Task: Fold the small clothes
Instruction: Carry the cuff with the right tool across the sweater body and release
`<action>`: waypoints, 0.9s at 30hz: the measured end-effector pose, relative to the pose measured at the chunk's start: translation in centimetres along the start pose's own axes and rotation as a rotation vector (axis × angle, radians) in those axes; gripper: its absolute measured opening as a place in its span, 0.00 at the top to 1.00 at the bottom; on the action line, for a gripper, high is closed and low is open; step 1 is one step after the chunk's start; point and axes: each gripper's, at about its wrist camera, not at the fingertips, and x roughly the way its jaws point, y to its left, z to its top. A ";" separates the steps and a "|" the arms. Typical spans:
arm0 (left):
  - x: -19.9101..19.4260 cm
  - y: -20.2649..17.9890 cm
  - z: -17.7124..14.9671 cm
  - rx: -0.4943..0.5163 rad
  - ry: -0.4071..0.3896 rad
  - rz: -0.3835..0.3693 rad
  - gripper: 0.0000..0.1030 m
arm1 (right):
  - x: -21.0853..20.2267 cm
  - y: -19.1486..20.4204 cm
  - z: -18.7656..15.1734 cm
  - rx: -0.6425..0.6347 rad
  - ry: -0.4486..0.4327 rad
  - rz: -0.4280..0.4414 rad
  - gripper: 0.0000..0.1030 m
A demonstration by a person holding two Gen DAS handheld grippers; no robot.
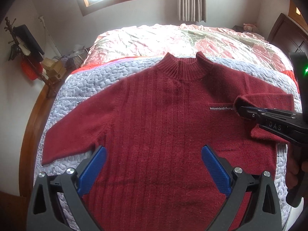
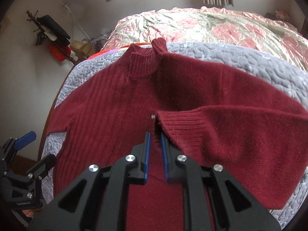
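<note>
Bed fills the upper and middle frame in both views, floral cover at the far end, grey quilted blanket nearer the camera; window at top, coat stand and boxes at upper left. Red sweater lies front up on the blanket, centre of frame, collar toward the top, body flat. Its sleeve at lower left of the left wrist view lies straight out on the blanket, untouched. The other sleeve, right of frame, is lifted and brought in over the chest, its ribbed cuff near a small metal trim on the front. Right gripper: fingers nearly together, pinching the cuff edge; in the left wrist view it enters from the right edge with the cuff at its tip. Left gripper: fingers spread wide, nothing between them, over the lower body of the sweater; contact with the knit cannot be told. Progress, judged: early, first sleeve fold in hand and not yet laid down. Left to do: release this sleeve flat, fold the opposite sleeve in, then fold the body up toward the collar
</note>
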 end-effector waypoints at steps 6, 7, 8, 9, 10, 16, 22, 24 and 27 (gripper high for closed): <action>2.8 -1.0 -0.6 -0.005 0.072 -0.042 0.04 | -4.3 -0.6 -1.4 0.000 -0.074 0.042 0.58; 3.3 -1.5 -0.6 -0.006 0.085 -0.063 0.04 | -5.4 -1.2 -1.6 0.007 -0.090 0.037 0.55; 3.7 -2.1 -0.5 -0.008 0.095 -0.087 0.04 | -6.3 -1.8 -1.9 0.020 -0.098 0.041 0.52; 4.1 -2.9 -0.4 -0.010 0.103 -0.113 0.04 | -7.1 -2.6 -2.1 0.037 -0.106 0.052 0.48; 4.6 -3.8 -0.3 -0.007 0.115 -0.135 0.04 | -7.8 -3.4 -2.4 0.053 -0.118 0.048 0.48; 8.2 -8.6 1.4 -0.025 0.177 -0.269 0.04 | -9.2 -8.1 -5.0 0.128 -0.109 -0.070 0.48; 12.3 -12.7 3.4 -0.052 0.267 -0.299 0.07 | -9.3 -12.0 -7.5 0.203 -0.099 -0.121 0.48; 13.2 -13.9 3.7 -0.055 0.292 -0.293 0.13 | -9.3 -12.7 -8.1 0.211 -0.097 -0.138 0.48; 12.6 -15.4 4.1 -0.031 0.254 -0.274 0.33 | -9.5 -13.6 -8.8 0.221 -0.100 -0.159 0.48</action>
